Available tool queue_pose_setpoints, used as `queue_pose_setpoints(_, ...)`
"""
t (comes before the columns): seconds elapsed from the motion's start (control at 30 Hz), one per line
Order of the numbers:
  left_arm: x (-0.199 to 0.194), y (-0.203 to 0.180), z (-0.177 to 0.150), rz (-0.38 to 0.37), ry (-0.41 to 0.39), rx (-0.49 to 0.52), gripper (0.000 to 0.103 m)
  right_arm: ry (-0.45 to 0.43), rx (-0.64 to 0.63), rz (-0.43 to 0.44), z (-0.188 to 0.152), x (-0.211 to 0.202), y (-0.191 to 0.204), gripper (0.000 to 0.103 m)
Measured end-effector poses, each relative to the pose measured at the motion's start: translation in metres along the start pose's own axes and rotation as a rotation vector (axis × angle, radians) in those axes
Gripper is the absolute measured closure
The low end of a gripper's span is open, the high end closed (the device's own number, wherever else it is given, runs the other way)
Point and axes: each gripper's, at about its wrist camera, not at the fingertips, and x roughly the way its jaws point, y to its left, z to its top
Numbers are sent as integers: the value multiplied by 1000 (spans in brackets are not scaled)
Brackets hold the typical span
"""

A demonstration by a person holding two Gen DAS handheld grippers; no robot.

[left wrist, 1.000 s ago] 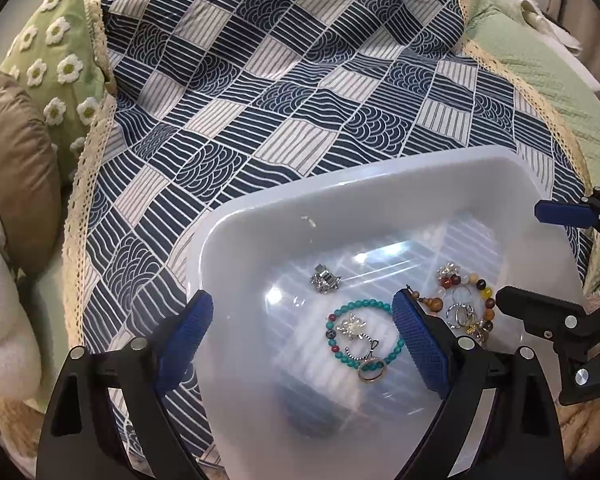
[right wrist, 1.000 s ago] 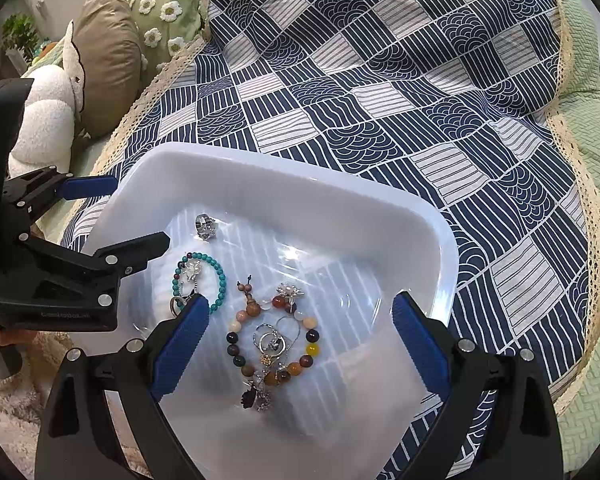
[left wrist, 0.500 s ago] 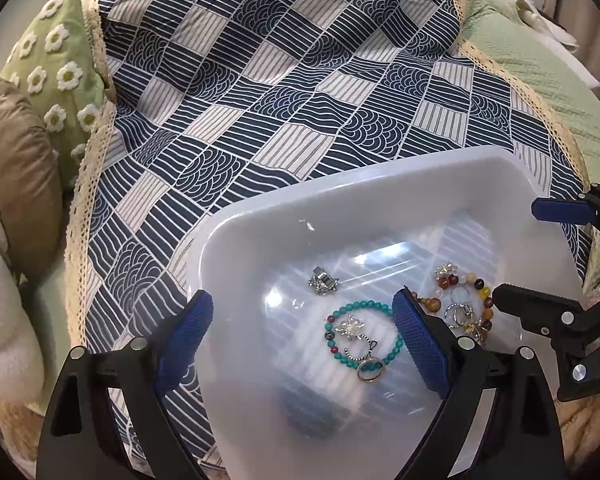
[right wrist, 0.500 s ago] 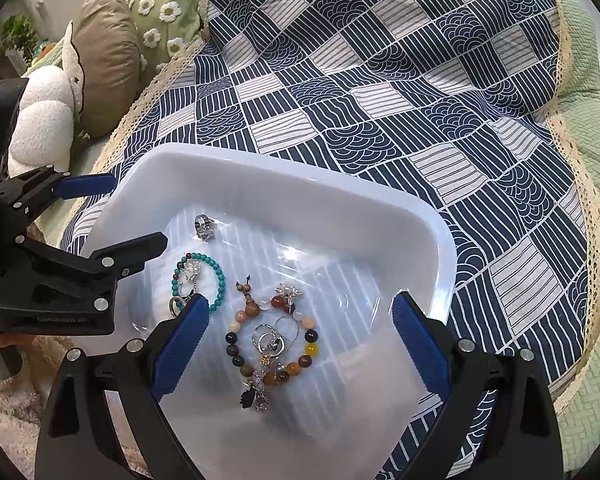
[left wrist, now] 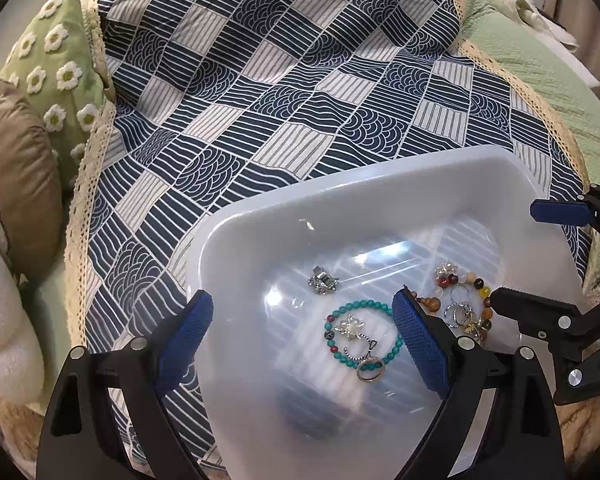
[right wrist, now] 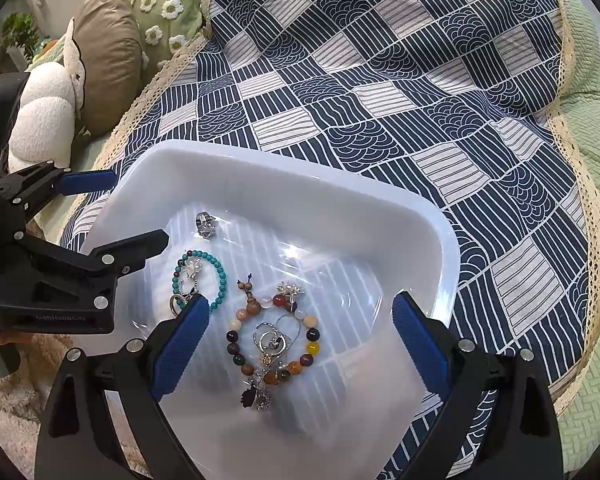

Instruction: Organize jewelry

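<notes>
translucent white plastic tub (left wrist: 340,196) (right wrist: 284,168), rounded corners, glossy floor, sits on a navy-and-white patchwork cloth (left wrist: 300,80) (right wrist: 420,80) with a cream lace edge, spread over a bed. all jewelry lies on the tub floor: turquoise bead bracelet (left wrist: 364,334) (right wrist: 204,276) with a silver flower charm and a plain ring at its 6 o'clock; mixed amber-brown bead bracelet (left wrist: 466,300) (right wrist: 274,336) with silver rings and dark charms tangled inside it, just beside the turquoise one at its 3 o'clock; chunky silver ring (left wrist: 323,279) (right wrist: 205,222) alone, toward the far wall.

left gripper (left wrist: 300,344), jaws wide, empty, hangs over the tub's near left rim. right gripper (right wrist: 296,344), jaws wide, empty, straddles the amber bracelet from above.

green quilted bedspread (left wrist: 540,80) at 2 o'clock of the cloth. green daisy cushion (left wrist: 56,64), brown pillow (left wrist: 16,176) and white fleecy cushion (right wrist: 44,116) crowd the 9 o'clock edge. cloth beyond the tub's far rim lies open.
</notes>
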Motion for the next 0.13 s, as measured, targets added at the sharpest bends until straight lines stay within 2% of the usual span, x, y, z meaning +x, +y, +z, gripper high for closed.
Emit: queue_pose_setpoints(0.13, -1, 2, 0, 1, -4, -5, 16, 0, -2, 0, 0, 0, 0, 12)
